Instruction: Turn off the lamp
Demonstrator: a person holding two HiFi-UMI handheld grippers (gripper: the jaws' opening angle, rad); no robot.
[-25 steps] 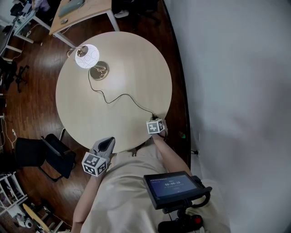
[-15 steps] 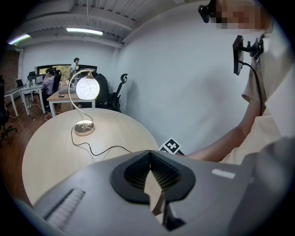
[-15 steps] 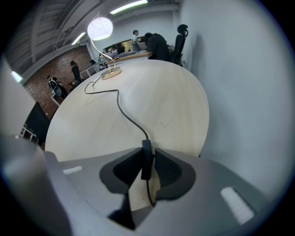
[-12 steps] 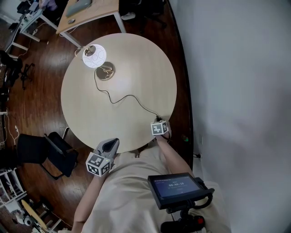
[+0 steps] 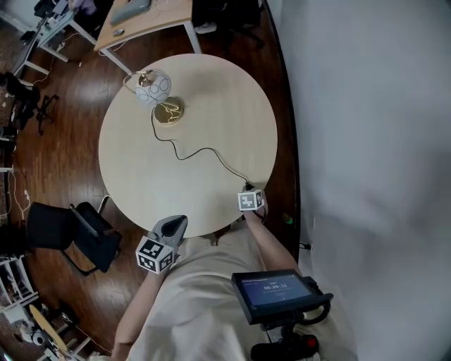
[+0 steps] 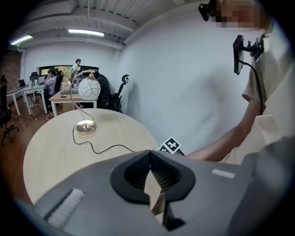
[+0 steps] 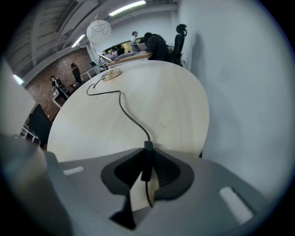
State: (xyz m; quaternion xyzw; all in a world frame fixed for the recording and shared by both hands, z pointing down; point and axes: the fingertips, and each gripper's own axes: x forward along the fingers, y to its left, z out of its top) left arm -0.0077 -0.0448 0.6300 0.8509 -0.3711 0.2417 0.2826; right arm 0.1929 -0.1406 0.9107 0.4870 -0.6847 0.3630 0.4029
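A lamp with a round white patterned shade (image 5: pixel 153 88) and a brass base (image 5: pixel 169 111) stands at the far left of the round table (image 5: pixel 141 183). The shade looks dim, not glowing. Its black cord (image 5: pixel 204 150) runs across the table to my right gripper (image 5: pixel 246 187) at the near right edge. In the right gripper view the jaws (image 7: pixel 146 154) have just been closing and now pinch the cord's inline switch (image 7: pixel 147 161). My left gripper (image 5: pixel 176 220) hangs at the table's near edge, shut with nothing in it (image 6: pixel 148 154).
A black chair (image 5: pixel 77 236) stands left of the table. A wooden desk (image 5: pixel 141 17) lies beyond the lamp, with people seated further back. A white wall (image 5: pixel 366 106) runs close along the right. A tablet (image 5: pixel 271 292) is mounted at my chest.
The lamp shade glowed bright white in both earlier frames and is dim now. Neither gripper has shifted on the table.
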